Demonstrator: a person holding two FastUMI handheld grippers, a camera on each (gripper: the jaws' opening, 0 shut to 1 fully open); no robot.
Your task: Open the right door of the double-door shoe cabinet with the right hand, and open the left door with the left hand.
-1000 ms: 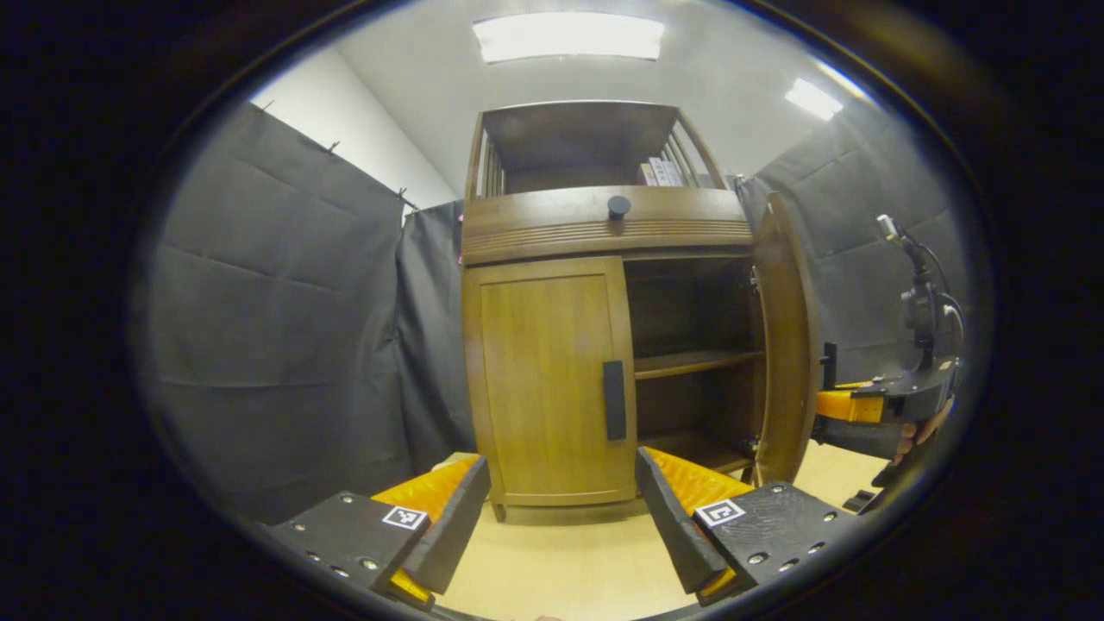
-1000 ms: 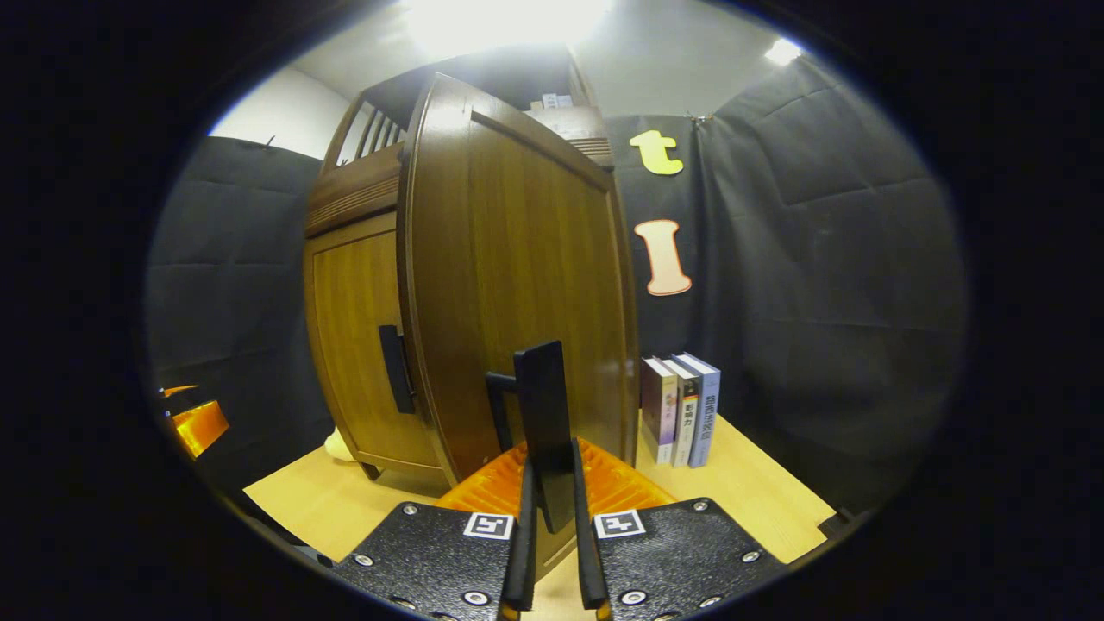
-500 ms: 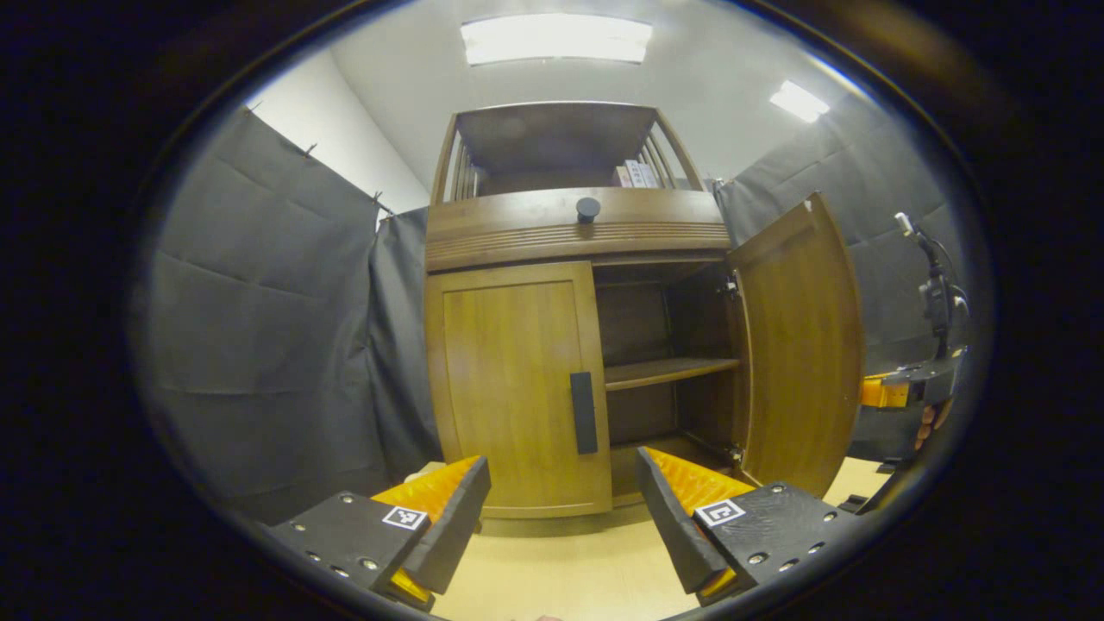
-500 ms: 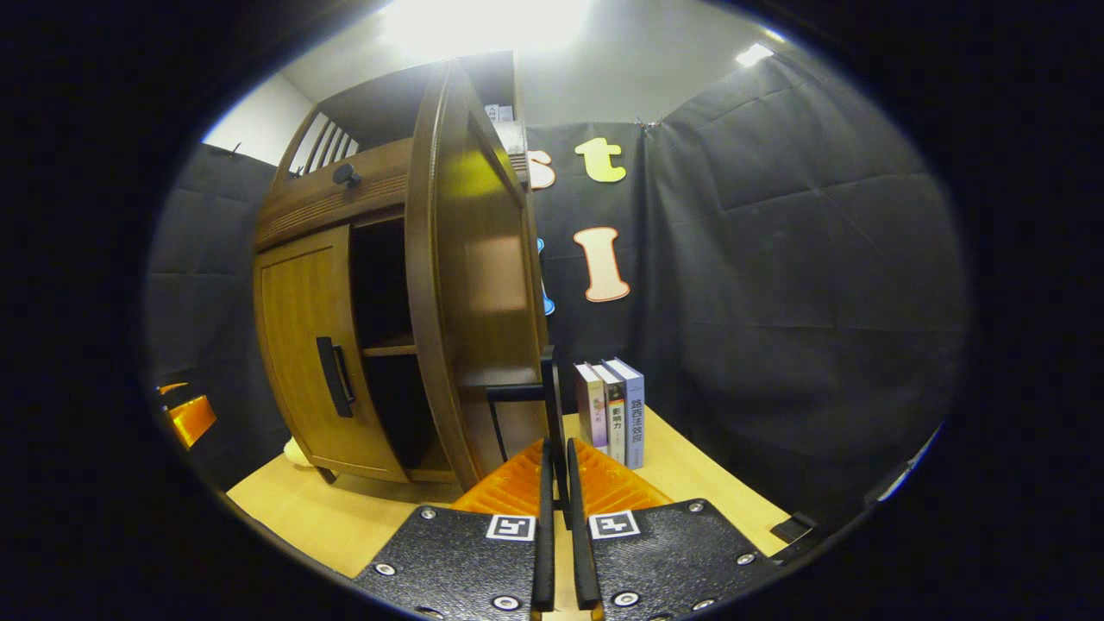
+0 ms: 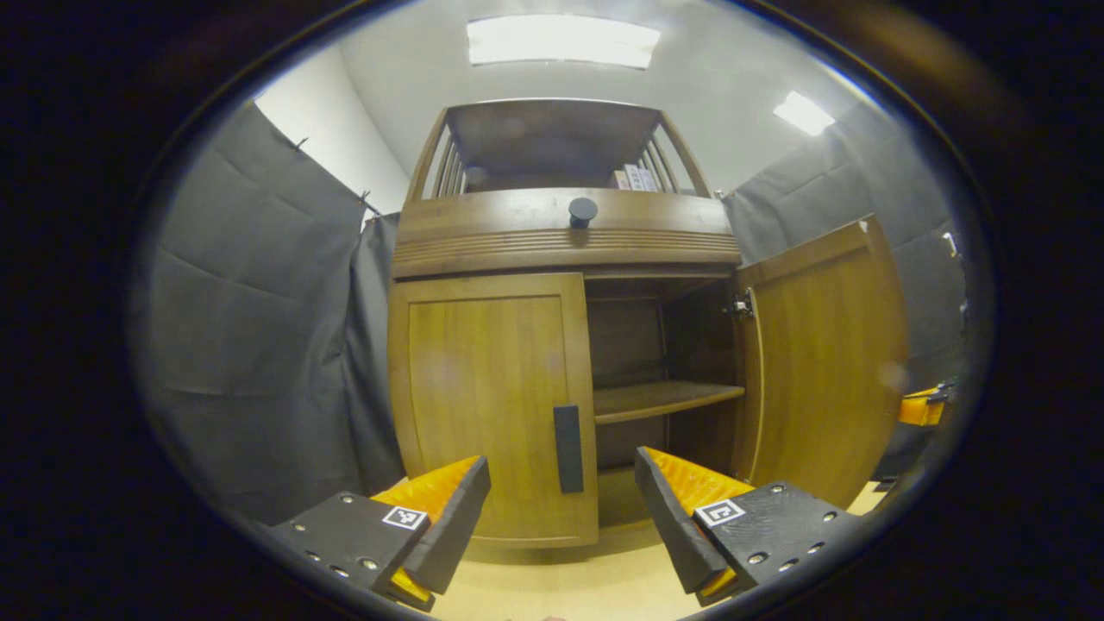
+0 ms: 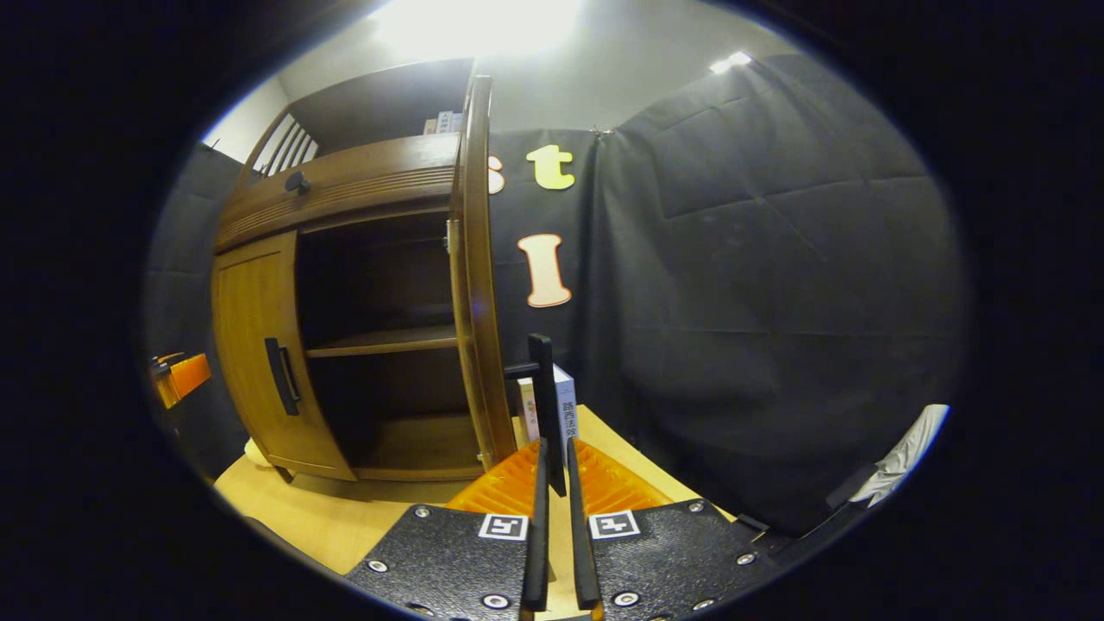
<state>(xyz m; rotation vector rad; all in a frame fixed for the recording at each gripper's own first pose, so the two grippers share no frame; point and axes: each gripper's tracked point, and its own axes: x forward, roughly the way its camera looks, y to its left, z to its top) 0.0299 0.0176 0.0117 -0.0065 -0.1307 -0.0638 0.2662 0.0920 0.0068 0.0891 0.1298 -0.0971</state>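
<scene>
Brown wooden double-door shoe cabinet [image 5: 569, 241] is standing on the pale wooden floor [image 5: 604, 578] against the dark cloth wall. Its right door [image 5: 828, 362] is hanging wide open, showing a dark interior with one wooden shelf [image 5: 664, 398], while its left door [image 5: 492, 405] is sitting closed. The right gripper [image 6: 552, 483] is clamping both fingers on the right door's dark vertical bar handle [image 6: 542, 405], with the fingers nearly together around it. The left gripper [image 5: 561, 504] is hovering in front of the left door with its fingers spread wide, gripping nothing, and the left door's dark bar handle [image 5: 567, 448] is showing between them, farther off. A round dark knob [image 5: 583, 210] is sitting on the drawer front above the doors. Some upright books [image 6: 565, 410] are standing on the floor just behind the open door.
</scene>
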